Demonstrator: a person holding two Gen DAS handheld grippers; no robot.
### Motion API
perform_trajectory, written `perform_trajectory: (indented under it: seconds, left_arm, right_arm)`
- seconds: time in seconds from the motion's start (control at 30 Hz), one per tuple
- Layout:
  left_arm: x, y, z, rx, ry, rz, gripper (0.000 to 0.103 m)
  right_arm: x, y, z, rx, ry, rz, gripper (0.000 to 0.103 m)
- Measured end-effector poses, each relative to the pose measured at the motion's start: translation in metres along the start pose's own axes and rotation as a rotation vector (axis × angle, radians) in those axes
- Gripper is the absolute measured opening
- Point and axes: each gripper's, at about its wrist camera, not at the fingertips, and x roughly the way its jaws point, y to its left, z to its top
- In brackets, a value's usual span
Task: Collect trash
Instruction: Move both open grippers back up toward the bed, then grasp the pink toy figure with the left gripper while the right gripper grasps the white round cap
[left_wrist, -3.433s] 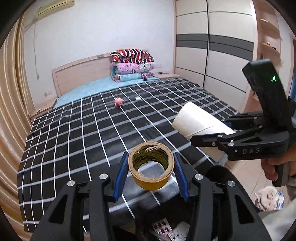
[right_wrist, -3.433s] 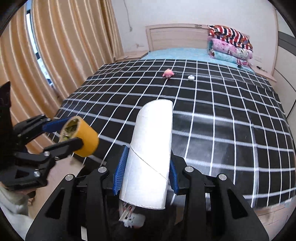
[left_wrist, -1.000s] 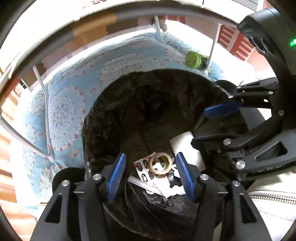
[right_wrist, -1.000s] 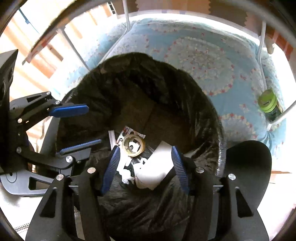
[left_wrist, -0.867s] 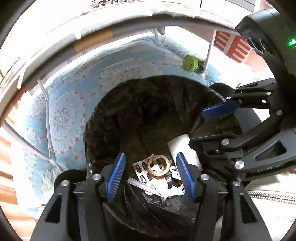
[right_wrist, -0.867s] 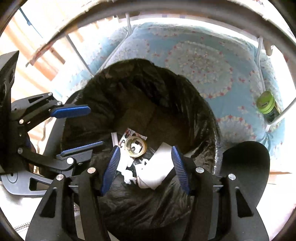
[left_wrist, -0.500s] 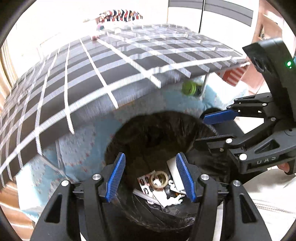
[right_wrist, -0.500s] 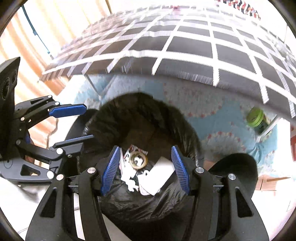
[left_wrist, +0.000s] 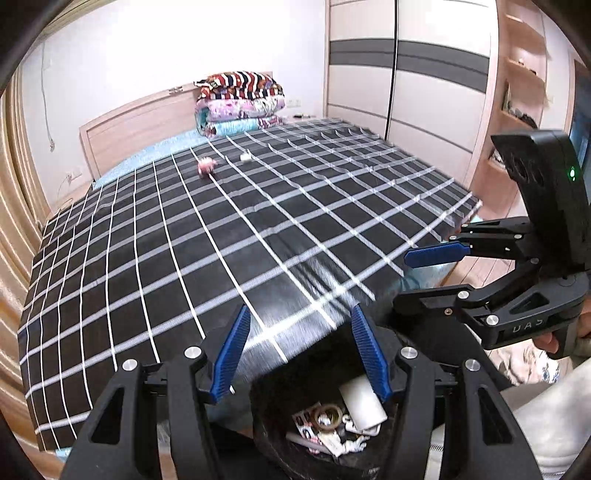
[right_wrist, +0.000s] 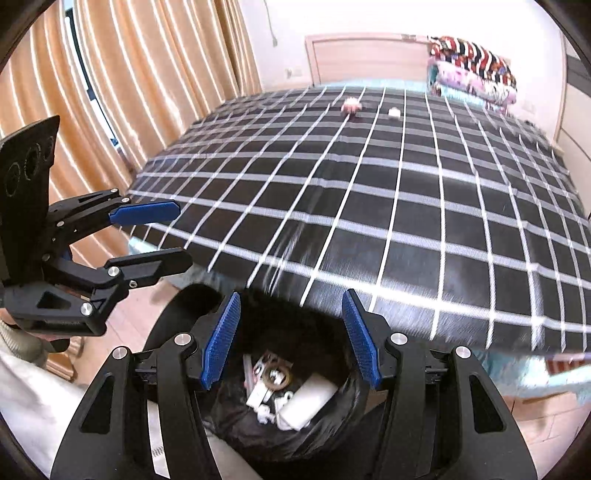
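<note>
the black-lined trash bin (right_wrist: 236, 424) holds a brown tape ring (right_wrist: 276, 377) beside a white paper tube (right_wrist: 306, 400); above the bin, left gripper (left_wrist: 299, 354) and right gripper (right_wrist: 291, 338) both have fingers wide, empty.

Home bedroom, large bed (left_wrist: 229, 236) with checked cover, folded quilts (left_wrist: 240, 103), sliding wardrobe (left_wrist: 399, 77), tan curtains (right_wrist: 147, 85)
</note>
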Motion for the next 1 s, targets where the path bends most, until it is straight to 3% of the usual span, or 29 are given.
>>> perform_trajectory:
  seconds: [0.17, 0.47, 1.0]
  left_arm:
    - [0.003, 0.014, 0.025, 0.028, -0.03, 0.022, 0.055]
    - [0.031, 0.059, 0.075, -0.011, -0.055, 0.036, 0.055]
    - [0.123, 0.137, 0.154, -0.145, 0.0, 0.047, 0.055]
  right_arm:
    - [0.002, -0.011, 0.029, -0.027, -0.044, -0.022, 0.057]
    - [0.02, -0.039, 0.086, -0.034, -0.102, -0.077, 0.057]
    - [0.081, -0.099, 0.171, 0.008, -0.1, -0.119, 0.057]
